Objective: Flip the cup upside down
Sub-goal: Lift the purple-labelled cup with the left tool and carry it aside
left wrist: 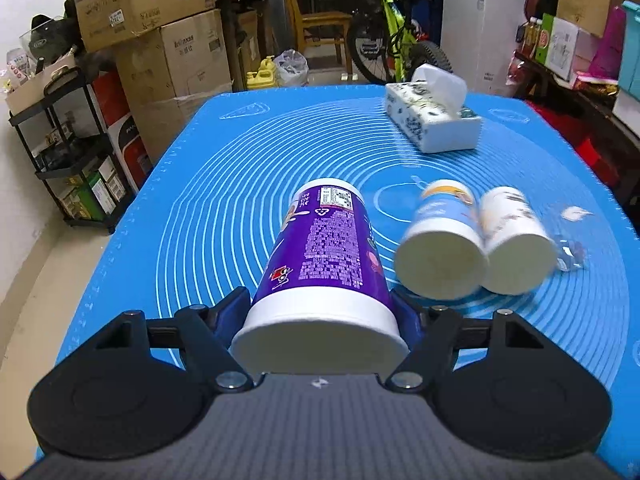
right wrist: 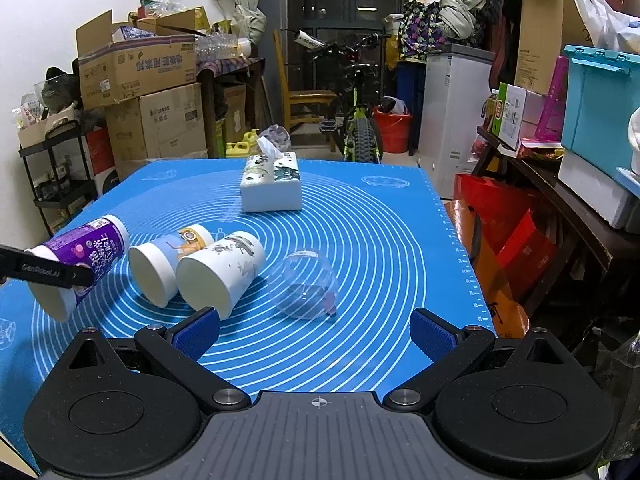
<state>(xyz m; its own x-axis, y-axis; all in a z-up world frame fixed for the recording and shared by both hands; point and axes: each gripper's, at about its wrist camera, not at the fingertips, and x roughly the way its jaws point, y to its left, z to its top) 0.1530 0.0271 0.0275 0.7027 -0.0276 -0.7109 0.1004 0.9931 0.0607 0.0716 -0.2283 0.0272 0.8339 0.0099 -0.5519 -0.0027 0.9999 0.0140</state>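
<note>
While my left wrist camera shows the left gripper [left wrist: 322,312] clamped on the purple cup [left wrist: 324,256] near its white rim, tilted above the blue mat [left wrist: 224,168], it blurs two paper cups [left wrist: 472,244] lying beside it. From the right wrist I see the right gripper [right wrist: 316,330] spread apart and holding nothing, plus a clear plastic cup [right wrist: 306,284] on its side and a tissue box [right wrist: 271,186] beyond.

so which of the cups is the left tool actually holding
The purple cup, clamped near its rim by the left tool. The blue-print cup and the white ink-print cup lie free on the mat.
</note>
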